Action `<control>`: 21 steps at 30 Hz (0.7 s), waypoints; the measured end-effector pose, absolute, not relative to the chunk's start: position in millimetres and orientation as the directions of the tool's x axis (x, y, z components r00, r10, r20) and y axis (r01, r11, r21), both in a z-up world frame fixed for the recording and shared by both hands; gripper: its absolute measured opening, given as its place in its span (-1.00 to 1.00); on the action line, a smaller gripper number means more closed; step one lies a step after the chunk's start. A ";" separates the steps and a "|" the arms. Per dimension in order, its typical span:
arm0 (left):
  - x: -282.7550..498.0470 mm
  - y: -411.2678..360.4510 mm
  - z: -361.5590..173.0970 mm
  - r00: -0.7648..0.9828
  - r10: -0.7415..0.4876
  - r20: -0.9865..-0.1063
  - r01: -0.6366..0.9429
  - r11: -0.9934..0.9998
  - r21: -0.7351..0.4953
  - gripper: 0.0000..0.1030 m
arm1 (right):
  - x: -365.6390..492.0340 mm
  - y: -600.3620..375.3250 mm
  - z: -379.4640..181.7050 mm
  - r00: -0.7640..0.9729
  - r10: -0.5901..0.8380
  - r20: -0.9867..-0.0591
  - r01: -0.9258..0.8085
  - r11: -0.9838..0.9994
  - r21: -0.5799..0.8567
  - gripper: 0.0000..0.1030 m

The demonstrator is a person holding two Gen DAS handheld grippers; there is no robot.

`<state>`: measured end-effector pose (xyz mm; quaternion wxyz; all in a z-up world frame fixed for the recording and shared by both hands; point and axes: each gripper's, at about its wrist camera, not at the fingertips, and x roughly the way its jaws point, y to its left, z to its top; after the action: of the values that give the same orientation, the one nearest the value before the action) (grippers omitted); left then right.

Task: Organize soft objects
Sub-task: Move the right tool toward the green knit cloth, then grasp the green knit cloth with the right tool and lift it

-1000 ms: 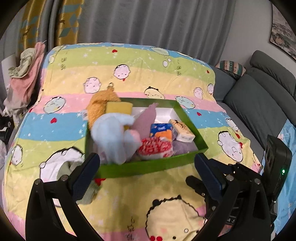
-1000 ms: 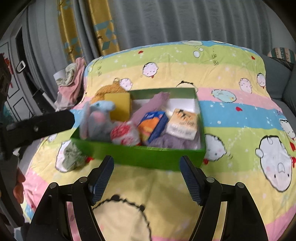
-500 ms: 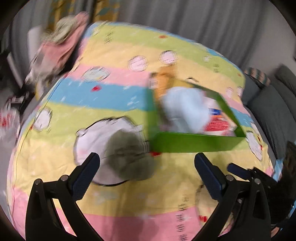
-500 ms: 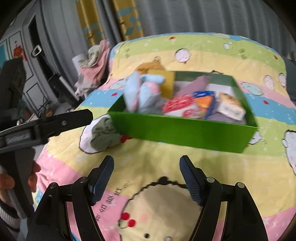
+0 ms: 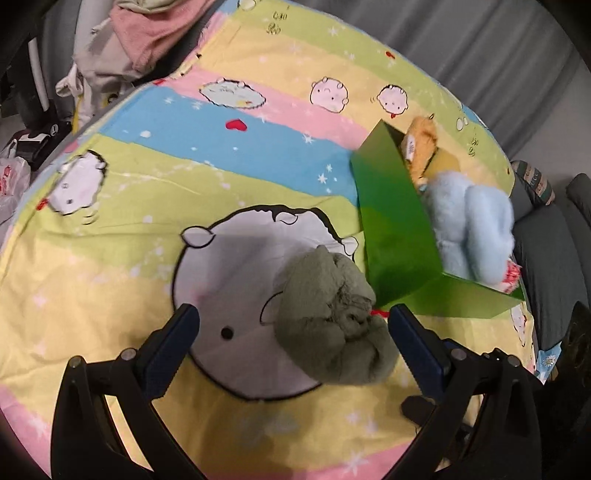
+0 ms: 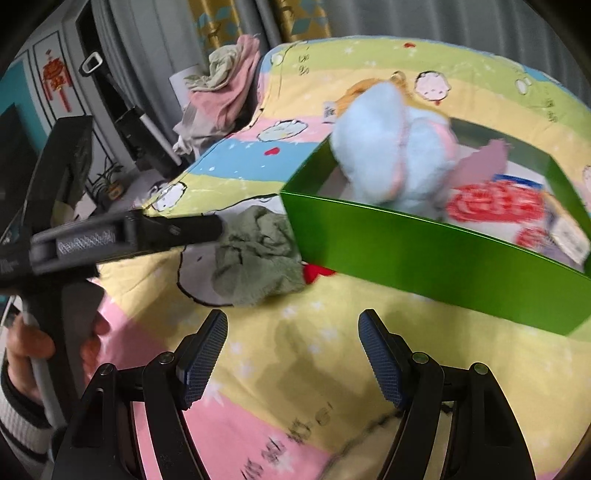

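A crumpled grey-green cloth (image 5: 332,317) lies on the cartoon-print quilt, just left of the green box's (image 5: 399,229) near corner. My left gripper (image 5: 293,332) is open and low over the cloth, which sits between the fingers, closer to the right one. The box holds a light blue plush (image 5: 469,221), an orange plush (image 5: 421,147) and several packets. In the right wrist view my right gripper (image 6: 293,347) is open over bare quilt with nothing between its fingers. The same view shows the cloth (image 6: 255,254), the box (image 6: 424,251) and the left gripper (image 6: 210,229) beyond.
A heap of pink and pale clothes (image 5: 147,33) sits past the quilt's far left edge. A grey sofa (image 5: 546,258) runs along the right. A person's hand (image 6: 26,343) holds the left gripper's handle. Dark furniture (image 6: 110,110) stands at the left.
Both grippers have swung left and lower toward the quilt. The grey-green cloth has come from the edge of view to between the left gripper's fingers. The box has shifted right.
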<state>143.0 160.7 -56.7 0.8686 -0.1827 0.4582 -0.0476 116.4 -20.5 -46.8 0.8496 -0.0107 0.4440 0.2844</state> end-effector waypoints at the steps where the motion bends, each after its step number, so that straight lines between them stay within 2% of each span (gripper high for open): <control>1: 147.4 159.3 -60.1 0.572 -0.247 -0.782 -0.081 0.932 -0.354 0.93 | 120.5 -14.3 -49.3 0.439 0.477 -0.761 -0.497 0.835 0.237 0.45; 2: 149.4 158.5 -62.3 0.570 -0.242 -0.785 -0.078 0.935 -0.345 0.90 | 123.2 -9.8 -51.0 0.436 0.480 -0.761 -0.502 0.832 0.237 0.45; 6: 154.6 155.8 -70.3 0.557 -0.231 -0.798 -0.073 0.943 -0.324 0.48 | 136.4 9.7 -61.2 0.419 0.474 -0.775 -0.517 0.826 0.226 0.45; 8: 154.7 155.9 -70.7 0.563 -0.231 -0.794 -0.066 0.945 -0.321 0.47 | 142.0 16.0 -65.8 0.408 0.463 -0.787 -0.518 0.827 0.219 0.42; 9: 153.9 155.4 -71.1 0.564 -0.232 -0.793 -0.060 0.946 -0.320 0.41 | 143.4 18.4 -67.6 0.403 0.465 -0.788 -0.522 0.824 0.220 0.27; 10: 153.8 154.8 -71.3 0.564 -0.232 -0.793 -0.052 0.948 -0.314 0.17 | 145.0 21.7 -69.6 0.389 0.475 -0.789 -0.535 0.814 0.226 0.08; 11: 154.2 154.1 -71.6 0.561 -0.234 -0.794 -0.046 0.949 -0.312 0.02 | 145.7 23.7 -71.0 0.381 0.477 -0.792 -0.542 0.809 0.227 -0.01; 13: 153.4 151.8 -71.7 0.559 -0.239 -0.794 -0.033 0.950 -0.309 -0.34 | 144.9 27.5 -72.8 0.375 0.472 -0.798 -0.560 0.801 0.210 -0.35; 18: 148.0 145.8 -68.2 0.573 -0.237 -0.785 -0.020 0.953 -0.303 -0.78 | 143.2 31.5 -70.7 0.358 0.494 -0.792 -0.584 0.781 0.223 -0.66; 21: 140.6 142.6 -62.5 0.576 -0.254 -0.777 -0.006 0.949 -0.315 -0.79 | 136.9 30.8 -66.6 0.369 0.493 -0.788 -0.590 0.779 0.211 -0.75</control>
<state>140.6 142.6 -62.5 0.8761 -0.1430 0.4549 -0.0707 136.9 30.8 -66.6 0.8256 -0.0532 0.4562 0.3279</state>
